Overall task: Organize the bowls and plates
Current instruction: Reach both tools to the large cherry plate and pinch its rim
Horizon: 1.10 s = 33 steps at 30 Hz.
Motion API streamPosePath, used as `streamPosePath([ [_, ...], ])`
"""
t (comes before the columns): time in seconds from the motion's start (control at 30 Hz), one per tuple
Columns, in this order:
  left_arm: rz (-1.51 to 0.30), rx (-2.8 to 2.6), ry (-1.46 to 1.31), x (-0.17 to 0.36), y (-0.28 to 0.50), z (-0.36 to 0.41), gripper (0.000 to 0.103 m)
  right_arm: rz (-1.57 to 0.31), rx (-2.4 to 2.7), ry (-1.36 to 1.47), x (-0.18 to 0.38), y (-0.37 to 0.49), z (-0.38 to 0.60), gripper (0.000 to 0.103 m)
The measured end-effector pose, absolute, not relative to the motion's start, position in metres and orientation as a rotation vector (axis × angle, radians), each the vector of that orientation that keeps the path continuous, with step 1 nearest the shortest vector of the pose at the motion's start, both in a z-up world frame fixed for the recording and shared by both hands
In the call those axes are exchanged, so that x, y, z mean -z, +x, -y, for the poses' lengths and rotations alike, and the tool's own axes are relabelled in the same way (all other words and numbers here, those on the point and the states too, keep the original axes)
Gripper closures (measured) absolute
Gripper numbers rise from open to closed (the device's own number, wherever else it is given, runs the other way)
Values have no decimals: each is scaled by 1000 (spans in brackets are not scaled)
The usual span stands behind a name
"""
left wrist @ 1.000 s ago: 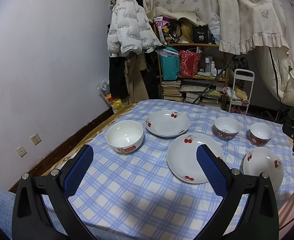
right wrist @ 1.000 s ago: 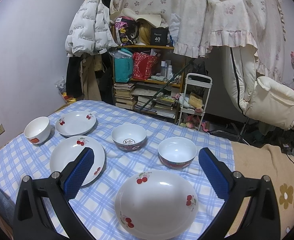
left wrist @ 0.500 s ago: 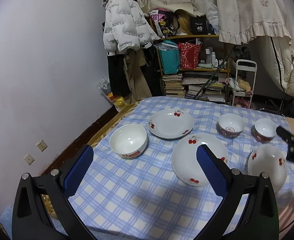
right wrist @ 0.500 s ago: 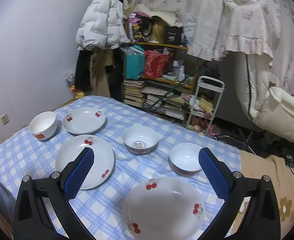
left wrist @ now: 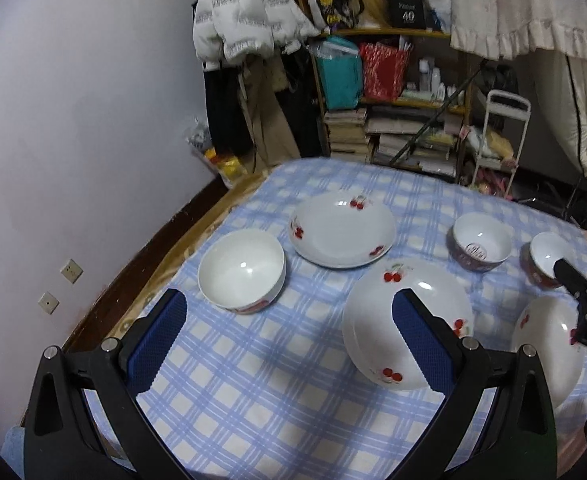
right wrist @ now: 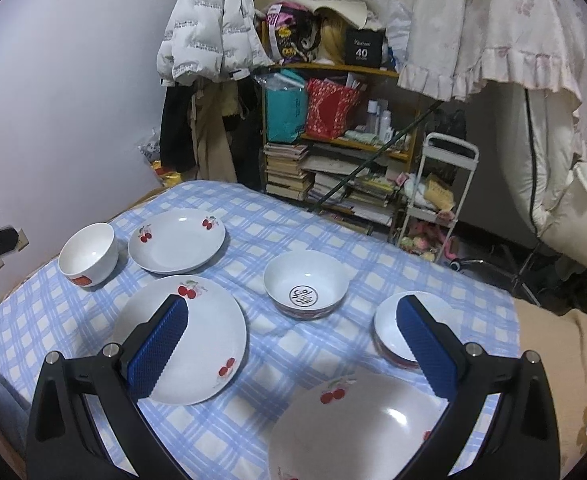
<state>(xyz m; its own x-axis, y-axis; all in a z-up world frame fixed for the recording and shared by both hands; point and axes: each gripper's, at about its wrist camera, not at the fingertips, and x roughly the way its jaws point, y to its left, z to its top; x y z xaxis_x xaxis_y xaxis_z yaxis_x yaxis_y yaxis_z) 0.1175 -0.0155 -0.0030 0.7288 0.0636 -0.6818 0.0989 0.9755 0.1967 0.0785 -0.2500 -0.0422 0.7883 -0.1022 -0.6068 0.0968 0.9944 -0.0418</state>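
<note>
Three white cherry-print plates lie on the blue checked tablecloth: a far one point(left wrist: 343, 229) point(right wrist: 177, 240), a middle one point(left wrist: 373, 320) point(right wrist: 209, 332) and a near right one point(left wrist: 545, 344) point(right wrist: 357, 428). A plain white bowl point(left wrist: 241, 270) point(right wrist: 89, 254) stands at the left. A bowl with a printed bottom point(left wrist: 479, 246) point(right wrist: 305, 282) and a small red-rimmed bowl point(left wrist: 545, 258) point(right wrist: 389, 328) stand at the right. My left gripper point(left wrist: 289, 340) is open and empty above the cloth. My right gripper point(right wrist: 289, 344) is open and empty above the plates.
The tablecloth point(left wrist: 253, 400) ends at a wooden edge on the left by the wall. Behind the table stand a cluttered bookshelf point(right wrist: 333, 160), a hanging white jacket point(right wrist: 205, 32) and a white trolley point(right wrist: 437, 200).
Both grippers have moved and tilted so the dishes shifted in view; the left view now looks more steeply down on the white bowl. No dish has moved.
</note>
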Motion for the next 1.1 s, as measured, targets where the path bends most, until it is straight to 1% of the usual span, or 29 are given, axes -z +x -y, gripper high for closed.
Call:
streamPosePath([
  [0.3, -844, -30, 210, 49, 154, 14, 2, -714, 96, -8, 67, 119, 252, 0],
  [0.43, -932, -43, 213, 76, 173, 13, 2, -772, 104, -20, 82, 138, 248, 0],
  [0.57, -981, -37, 191, 93, 184, 10, 2, -835, 88, -31, 96, 155, 241, 0],
  [0.67, -1016, 9, 156, 104, 190, 7, 2, -880, 75, -39, 111, 165, 235, 6],
  [0.73, -1054, 32, 125, 113, 193, 5, 2, -909, 65, -41, 121, 171, 232, 7],
  [0.87, -1104, 57, 117, 130, 196, 9, 2, -950, 50, -41, 139, 179, 230, 14],
  [0.97, -1131, 44, 129, 143, 199, 11, 2, -974, 50, -37, 151, 184, 231, 15],
  [1.03, -1154, 45, 136, 150, 201, 13, 2, -990, 51, -35, 158, 186, 233, 20],
  [1.07, -1157, 40, 145, 153, 200, 14, 5, -999, 52, -38, 161, 187, 232, 28],
  [1.1, -1161, 36, 159, 156, 201, 15, 7, -1013, 54, -42, 164, 188, 233, 30],
])
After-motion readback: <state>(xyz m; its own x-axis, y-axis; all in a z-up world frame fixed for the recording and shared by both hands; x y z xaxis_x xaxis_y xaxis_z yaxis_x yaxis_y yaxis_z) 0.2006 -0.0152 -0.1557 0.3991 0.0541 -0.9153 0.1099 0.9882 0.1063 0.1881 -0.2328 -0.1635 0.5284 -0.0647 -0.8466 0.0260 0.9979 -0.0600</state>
